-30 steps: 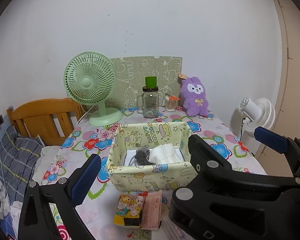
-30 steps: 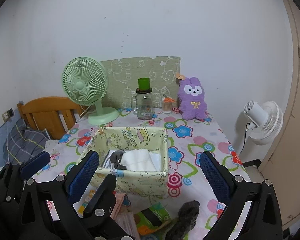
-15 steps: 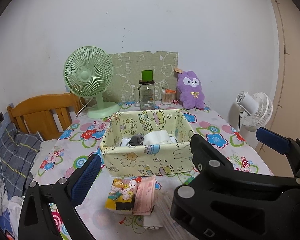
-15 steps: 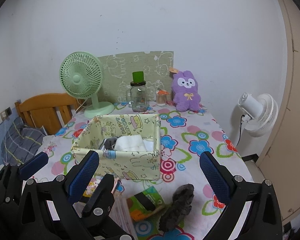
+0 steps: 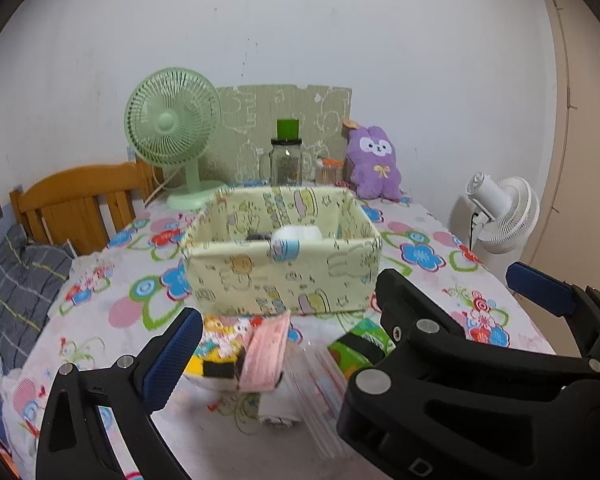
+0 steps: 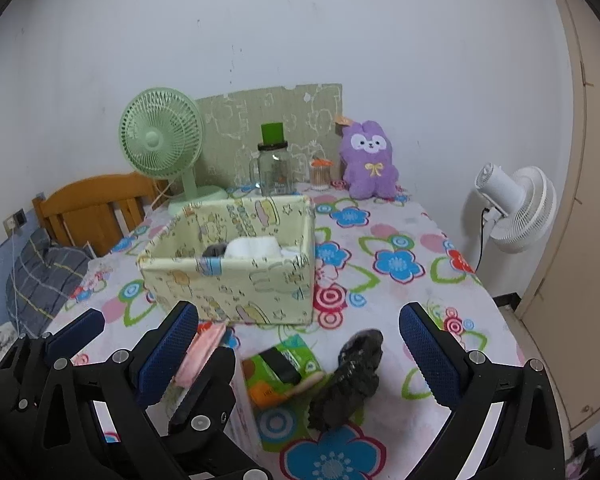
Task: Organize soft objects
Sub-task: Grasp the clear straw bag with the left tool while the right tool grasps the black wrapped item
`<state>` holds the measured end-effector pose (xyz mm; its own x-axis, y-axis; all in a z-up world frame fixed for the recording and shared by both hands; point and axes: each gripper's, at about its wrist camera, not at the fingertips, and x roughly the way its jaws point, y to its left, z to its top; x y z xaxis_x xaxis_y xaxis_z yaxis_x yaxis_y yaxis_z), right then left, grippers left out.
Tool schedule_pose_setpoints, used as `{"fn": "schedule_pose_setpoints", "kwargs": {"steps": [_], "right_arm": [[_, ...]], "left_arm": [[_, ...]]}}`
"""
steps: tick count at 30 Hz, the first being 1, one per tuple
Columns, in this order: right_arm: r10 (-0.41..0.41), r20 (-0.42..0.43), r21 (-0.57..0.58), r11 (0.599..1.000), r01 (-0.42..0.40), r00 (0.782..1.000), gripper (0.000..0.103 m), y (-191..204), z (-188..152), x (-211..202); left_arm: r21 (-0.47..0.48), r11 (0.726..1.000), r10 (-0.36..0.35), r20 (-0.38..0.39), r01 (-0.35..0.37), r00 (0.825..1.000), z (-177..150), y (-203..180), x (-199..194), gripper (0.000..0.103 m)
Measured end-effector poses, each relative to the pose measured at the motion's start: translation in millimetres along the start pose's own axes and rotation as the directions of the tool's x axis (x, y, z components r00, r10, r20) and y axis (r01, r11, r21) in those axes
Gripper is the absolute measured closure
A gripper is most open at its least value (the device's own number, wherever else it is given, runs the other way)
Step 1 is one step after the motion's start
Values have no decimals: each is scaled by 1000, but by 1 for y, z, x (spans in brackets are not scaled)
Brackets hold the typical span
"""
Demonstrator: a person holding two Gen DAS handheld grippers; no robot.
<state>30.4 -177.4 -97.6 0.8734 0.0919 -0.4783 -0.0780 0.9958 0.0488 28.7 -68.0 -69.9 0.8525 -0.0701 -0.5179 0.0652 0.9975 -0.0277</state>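
Fabric box (image 6: 236, 276) mid-table, white cloth (image 6: 254, 247) and grey bit inside. Dark scrunchy thing (image 6: 350, 376) lies just in front of box, between right gripper (image 6: 300, 352) fingers, jaws wide open, empty. Left gripper (image 5: 348, 312) open too, hovering over pink masks (image 5: 264, 354) near box front.

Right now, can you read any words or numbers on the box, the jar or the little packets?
None can be read for sure.
Fabric box: printed letters beside the cartoons, too blurred to read.
Glass jar: a small mark, too small to read.
Green packet: print too blurred to read.
Yellow cartoon packet: pictures only, no letters I can make out.
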Motion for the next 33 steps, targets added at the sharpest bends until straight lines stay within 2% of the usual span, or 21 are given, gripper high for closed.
{"fn": "schedule_pose_setpoints", "kwargs": {"steps": [7, 16, 27, 31, 33], "right_arm": [[-2, -18, 10, 1000, 2, 1000, 1, -7, -21, 6], [-12, -57, 20, 1000, 13, 998, 1, -14, -40, 17], [-20, -120, 38, 999, 25, 993, 1, -23, -53, 41], [-26, -138, 50, 998, 33, 990, 1, -26, -55, 48], [-21, -146, 64, 997, 30, 989, 2, -29, -56, 52]], "left_arm": [[12, 1000, 14, -7, -14, 1000, -19, -5, 4, 1], [11, 1000, 3, -55, -2, 998, -36, -9, 18, 2], [-23, 1000, -14, -139, 11, 990, -48, -13, 43, 19], [-28, 1000, -11, -190, 6, 982, -50, -15, 51, 22], [-24, 1000, -7, -189, 2, 982, -51, -16, 52, 23]]}}
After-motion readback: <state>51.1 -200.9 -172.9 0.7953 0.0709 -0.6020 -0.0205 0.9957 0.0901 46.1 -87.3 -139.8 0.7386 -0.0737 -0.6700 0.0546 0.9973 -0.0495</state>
